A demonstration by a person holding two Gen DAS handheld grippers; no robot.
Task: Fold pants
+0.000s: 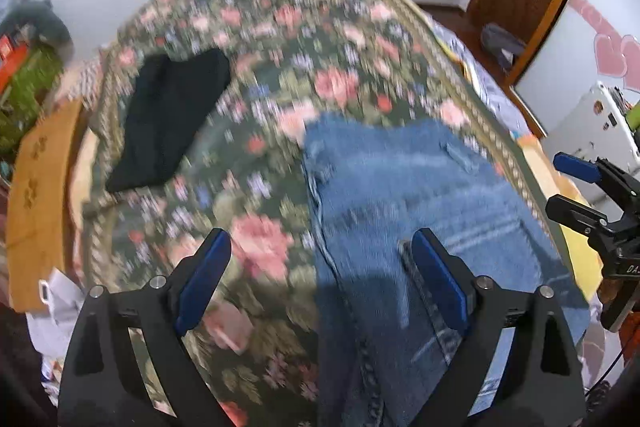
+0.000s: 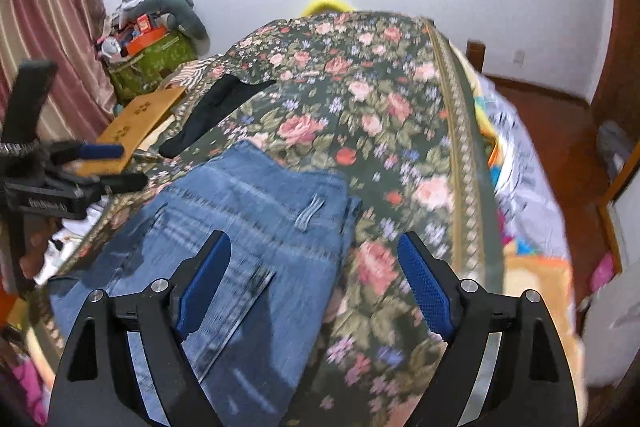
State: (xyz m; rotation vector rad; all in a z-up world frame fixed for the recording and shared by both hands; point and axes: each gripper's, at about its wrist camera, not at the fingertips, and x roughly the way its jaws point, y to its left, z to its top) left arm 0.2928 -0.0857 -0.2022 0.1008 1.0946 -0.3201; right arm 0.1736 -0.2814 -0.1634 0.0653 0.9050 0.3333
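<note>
At the far left a green box (image 2: 154,65) stands by the curtain (image 2: 48,27), heaped with an orange packet and grey cloth above its rim. Next, a black garment (image 1: 168,119) lies flat on the floral bedspread (image 1: 280,39). The left gripper (image 1: 320,259) hangs wide apart, gripping nothing, one finger over the bedspread and the other over the jeans (image 1: 400,187). The jeans lie folded on the bedspread's near part. The right gripper (image 2: 314,259) is likewise spread wide and empty above the jeans' right edge.
</note>
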